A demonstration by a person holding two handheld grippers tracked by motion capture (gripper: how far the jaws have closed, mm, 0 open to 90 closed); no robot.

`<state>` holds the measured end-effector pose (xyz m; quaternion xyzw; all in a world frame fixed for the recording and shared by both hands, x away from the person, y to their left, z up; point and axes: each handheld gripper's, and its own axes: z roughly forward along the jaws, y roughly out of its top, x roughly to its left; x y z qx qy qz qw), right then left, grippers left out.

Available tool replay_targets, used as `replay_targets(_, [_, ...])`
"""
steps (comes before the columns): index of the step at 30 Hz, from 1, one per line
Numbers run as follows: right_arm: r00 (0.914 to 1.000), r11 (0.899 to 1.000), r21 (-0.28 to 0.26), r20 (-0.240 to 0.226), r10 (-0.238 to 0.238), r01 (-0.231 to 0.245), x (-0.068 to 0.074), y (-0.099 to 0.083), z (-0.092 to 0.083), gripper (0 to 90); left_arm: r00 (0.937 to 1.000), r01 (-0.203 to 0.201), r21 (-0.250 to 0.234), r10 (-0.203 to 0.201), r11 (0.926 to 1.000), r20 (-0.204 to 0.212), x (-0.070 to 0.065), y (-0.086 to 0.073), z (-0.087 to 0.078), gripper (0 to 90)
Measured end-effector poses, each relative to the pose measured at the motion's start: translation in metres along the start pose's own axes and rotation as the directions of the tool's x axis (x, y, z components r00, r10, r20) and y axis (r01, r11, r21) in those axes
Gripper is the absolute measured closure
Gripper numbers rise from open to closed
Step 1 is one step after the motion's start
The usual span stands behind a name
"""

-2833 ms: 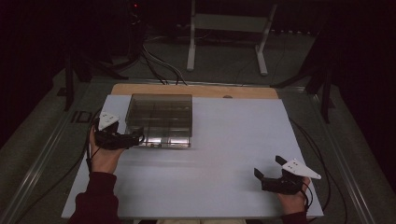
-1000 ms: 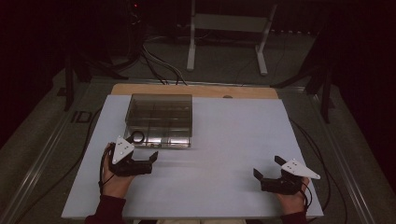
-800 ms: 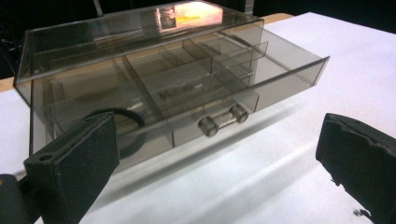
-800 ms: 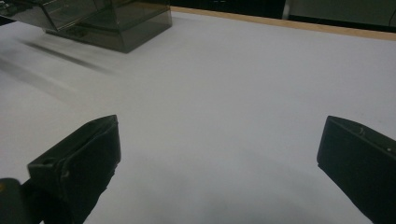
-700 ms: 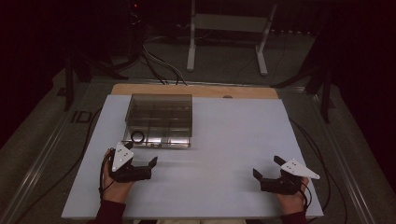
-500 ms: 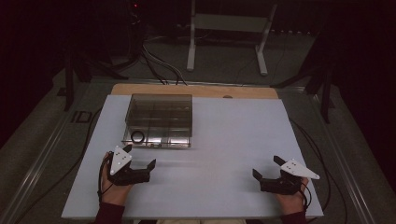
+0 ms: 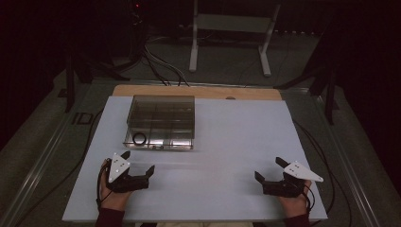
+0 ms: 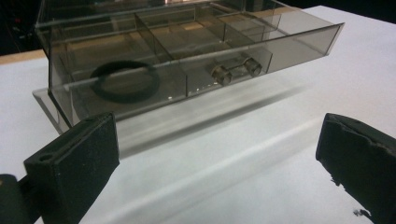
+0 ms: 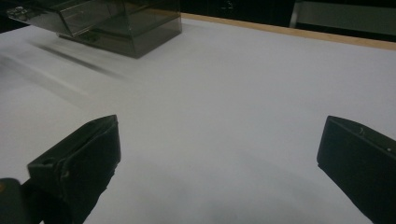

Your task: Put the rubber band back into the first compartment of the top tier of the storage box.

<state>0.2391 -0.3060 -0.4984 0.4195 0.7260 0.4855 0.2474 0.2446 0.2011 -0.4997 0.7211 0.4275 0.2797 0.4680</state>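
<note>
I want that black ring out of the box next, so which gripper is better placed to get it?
Left. The left gripper sits open just in front of the box, whose ring lies in the near-left compartment.

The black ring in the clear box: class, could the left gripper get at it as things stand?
Probably not directly: the left gripper is open, but the clear box's front wall stands before the black ring.

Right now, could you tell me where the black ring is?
The black ring lies in the clear box's front-left compartment in the high view, just beyond the left gripper.

Dim room (white stand (image 7: 230, 28) behind)
</note>
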Motion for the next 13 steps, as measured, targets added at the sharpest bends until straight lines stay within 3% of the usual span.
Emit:
replay_targets(10, [0.9997, 1.000, -0.009, -0.016, -0.018, 0.018, 0.002, -0.001, 0.002, 0.0, 0.9996, 0.027, 0.033, -0.026, 0.9991, -0.014, 0.000, -0.002, 0.004, 0.5])
replay_targets(13, [0.9994, 0.999, 0.006, -0.011, -0.034, 0.034, 0.003, -0.003, 0.007, 0.0, 0.9985, 0.054, 0.092, -0.055, 0.9943, 0.007, -0.006, -0.001, 0.014, 0.5])
